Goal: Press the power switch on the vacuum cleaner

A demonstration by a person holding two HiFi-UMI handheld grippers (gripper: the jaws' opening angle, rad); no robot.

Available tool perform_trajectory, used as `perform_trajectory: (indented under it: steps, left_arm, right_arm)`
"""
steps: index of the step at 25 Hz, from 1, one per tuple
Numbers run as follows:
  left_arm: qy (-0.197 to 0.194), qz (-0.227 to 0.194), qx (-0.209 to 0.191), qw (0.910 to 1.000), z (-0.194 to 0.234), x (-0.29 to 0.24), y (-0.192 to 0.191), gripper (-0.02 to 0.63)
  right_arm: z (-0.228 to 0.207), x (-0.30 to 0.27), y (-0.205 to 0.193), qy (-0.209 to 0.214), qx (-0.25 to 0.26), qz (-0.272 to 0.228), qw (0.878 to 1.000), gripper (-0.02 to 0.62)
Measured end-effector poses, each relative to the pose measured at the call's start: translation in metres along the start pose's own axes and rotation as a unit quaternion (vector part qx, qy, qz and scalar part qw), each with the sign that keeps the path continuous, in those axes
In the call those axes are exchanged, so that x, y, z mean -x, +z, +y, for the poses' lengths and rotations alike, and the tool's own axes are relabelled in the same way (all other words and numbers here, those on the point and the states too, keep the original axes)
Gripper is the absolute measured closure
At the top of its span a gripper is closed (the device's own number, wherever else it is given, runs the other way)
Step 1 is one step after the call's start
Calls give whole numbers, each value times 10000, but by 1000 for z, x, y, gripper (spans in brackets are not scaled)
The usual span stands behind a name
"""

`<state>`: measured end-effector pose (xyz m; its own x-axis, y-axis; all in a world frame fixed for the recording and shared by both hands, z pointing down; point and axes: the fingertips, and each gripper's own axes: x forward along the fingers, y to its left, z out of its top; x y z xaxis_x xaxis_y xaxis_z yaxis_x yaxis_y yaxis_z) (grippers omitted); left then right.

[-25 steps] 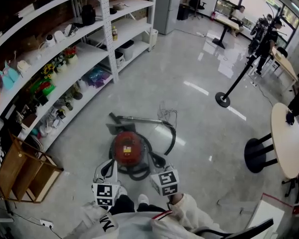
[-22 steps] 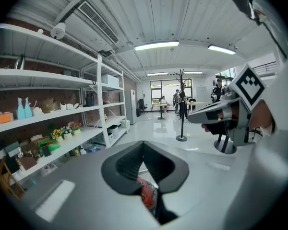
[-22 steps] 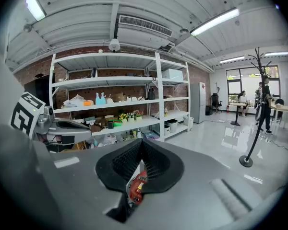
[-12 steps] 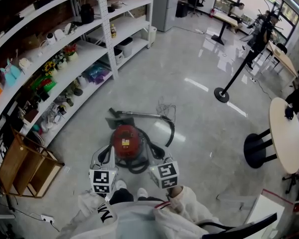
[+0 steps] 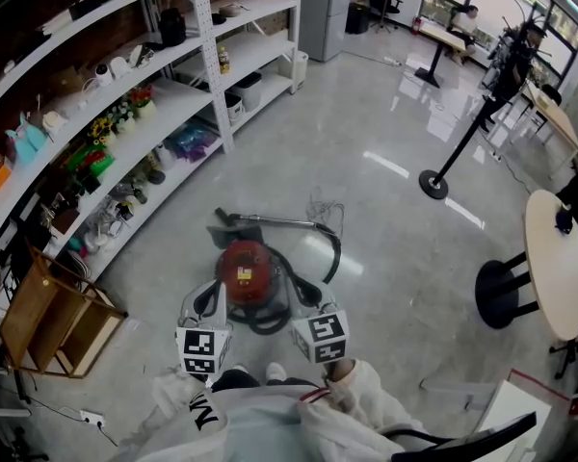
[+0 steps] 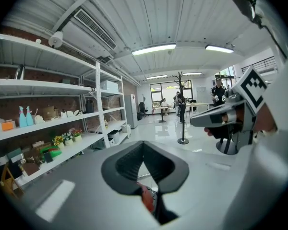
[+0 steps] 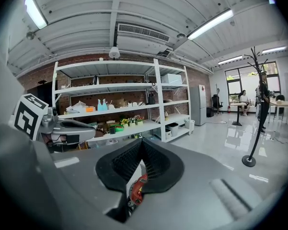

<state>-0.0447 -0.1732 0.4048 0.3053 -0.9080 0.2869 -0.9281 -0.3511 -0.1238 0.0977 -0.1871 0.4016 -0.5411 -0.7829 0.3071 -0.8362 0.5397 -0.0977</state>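
A round red vacuum cleaner (image 5: 246, 269) sits on the grey floor just in front of me, with its black hose (image 5: 331, 258) curling off to the right. My left gripper (image 5: 213, 293) hovers over its left side, jaws shut and empty. At the vacuum's right side my right gripper (image 5: 299, 295) is also shut on nothing. In the left gripper view a sliver of the red vacuum (image 6: 147, 200) shows below the closed left gripper (image 6: 143, 144). The right gripper view shows the red body (image 7: 137, 187) under the closed right gripper (image 7: 142, 142). No switch can be made out.
The vacuum's metal wand and floor nozzle (image 5: 266, 223) lie just beyond it. White shelving (image 5: 125, 114) full of small items runs along the left, with a wooden crate (image 5: 48, 320) at its near end. A round table (image 5: 559, 268) and a stanchion base (image 5: 432, 183) stand to the right.
Both grippers stay beside the vacuum, shut as before. Only the head camera has shifted slightly, so the vacuum sits a little higher in the picture.
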Motion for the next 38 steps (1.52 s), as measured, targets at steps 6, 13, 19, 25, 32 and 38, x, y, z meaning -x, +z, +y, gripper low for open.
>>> perform_trajectory:
  steps: [6,13,19,25,32,38]
  left_arm:
    - [22,13,19,10000,5,0,-2,606]
    - [45,-31,95,9999,6,11,-5,606]
    - [23,-52,205,9998,9,33,-15,606]
    - [-62,-90,249,9996,6,51,-19,606]
    - [-133,-210,283,9993,3,72,-21,606]
    - [-57,-197,343,9992,5,98,-36,606]
  right_arm:
    - [3,-5,5,83,8,-12,10000,594]
    - [15,-2,7,81,89,-24,9999,594]
    - [34,7,7,23,168,-9,9999,594]
    - [47,24,4,-82,175,-7,9998,594]
    - [63,42,-2,-188,203,1,9996,594]
    - [81,55,-9,-210,260,-15,9994,594]
